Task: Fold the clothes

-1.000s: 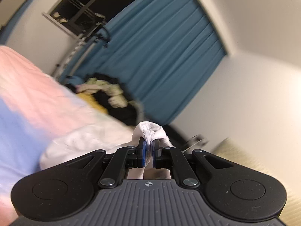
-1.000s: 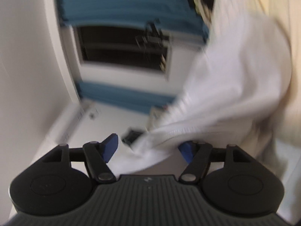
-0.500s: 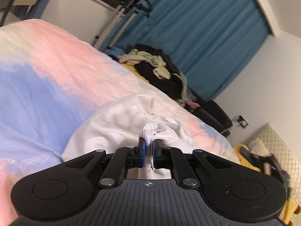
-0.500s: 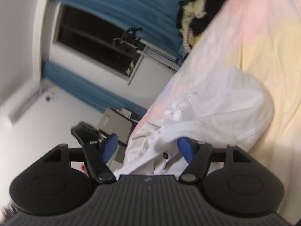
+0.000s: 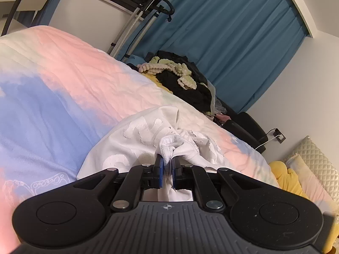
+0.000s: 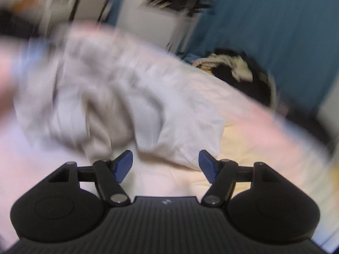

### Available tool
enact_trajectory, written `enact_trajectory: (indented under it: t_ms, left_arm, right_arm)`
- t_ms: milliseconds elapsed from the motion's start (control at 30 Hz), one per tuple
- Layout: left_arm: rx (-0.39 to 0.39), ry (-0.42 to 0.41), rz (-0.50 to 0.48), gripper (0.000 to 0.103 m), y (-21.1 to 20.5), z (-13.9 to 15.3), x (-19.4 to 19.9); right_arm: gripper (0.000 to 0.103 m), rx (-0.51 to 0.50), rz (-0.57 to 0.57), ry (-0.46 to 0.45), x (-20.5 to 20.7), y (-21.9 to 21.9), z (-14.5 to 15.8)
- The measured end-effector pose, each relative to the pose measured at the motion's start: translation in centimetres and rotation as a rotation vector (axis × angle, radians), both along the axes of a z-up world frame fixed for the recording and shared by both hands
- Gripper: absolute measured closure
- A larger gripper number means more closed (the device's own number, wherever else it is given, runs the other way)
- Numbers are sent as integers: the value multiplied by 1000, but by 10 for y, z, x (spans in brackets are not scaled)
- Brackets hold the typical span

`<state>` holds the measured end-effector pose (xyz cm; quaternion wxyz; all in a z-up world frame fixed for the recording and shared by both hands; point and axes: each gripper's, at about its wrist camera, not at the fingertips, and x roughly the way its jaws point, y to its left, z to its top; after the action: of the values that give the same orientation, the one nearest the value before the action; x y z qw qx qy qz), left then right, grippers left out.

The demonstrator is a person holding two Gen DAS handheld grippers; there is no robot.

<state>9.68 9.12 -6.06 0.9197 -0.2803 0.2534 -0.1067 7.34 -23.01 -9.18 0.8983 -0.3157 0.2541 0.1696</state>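
trouble, if it comes, starts at my left gripper [image 5: 167, 165], whose blue pads are pressed together on a bunched wad of the white garment [image 5: 135, 146]; i judge the bite to be thick and uneven, so a hard tug could drag the whole piece across the bedspread [image 5: 53, 97] instead of laying a clean fold, or the wad could slip out and drop crumpled. the garment lies rumpled on the pastel bedspread, its raised white lettering facing up, with the pinched part lifted just above the rest. my right gripper [image 6: 166, 165] has its fingers spread wide with nothing between them, poised just above the near edge of the white cloth [image 6: 169, 122]; that view is smeared by motion, so i cannot tell which hem or corner lies under it, and closing blind could catch two layers or the bedspread beneath. counting: one white garment, two grippers, one bedspread, one heap of dark and pale clothes [image 5: 182, 78] beyond the far edge of the bed, one blue curtain [image 5: 233, 42] behind it, and one yellow cushion [image 5: 288, 180] off to the right.
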Motion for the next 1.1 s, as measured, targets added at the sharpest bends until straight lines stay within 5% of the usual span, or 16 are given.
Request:
enact_trajectory:
  t_ms: [67,233,300,367,433,600,767,967,1100]
  left_arm:
    - [-2,-1,-1,94,0,0,0]
    - [22,-10,-3,94,-2,0,0]
    - [34,-15,-5,88,-4,1,0]
    - [77,-27,2,59,-8,4,-4]
    - [135,-63,26,45,-12,8,-12]
    - [292,-196,-33,42,-26,22,-30]
    - [560,-258,-175,36,-53,32,-21]
    - [848,-228,-432,33,-91,25,3]
    - [1022,-218,-471,32,-101,12,24]
  right_arm:
    - [41,-100,33,-35,3,10,-21]
    - [48,-149,14,-192,13,14,-32]
    - [72,-109,-5,-203,18,9,-32]
    - [95,-29,-24,-198,22,1,-26]
    - [95,108,-47,-188,23,-10,-10]
    - [95,422,-92,-167,25,-29,29]
    - [95,583,-143,-122,31,-37,45]
    - [95,792,-217,-82,36,-62,51]
    - [95,870,-237,-62,31,-74,52]
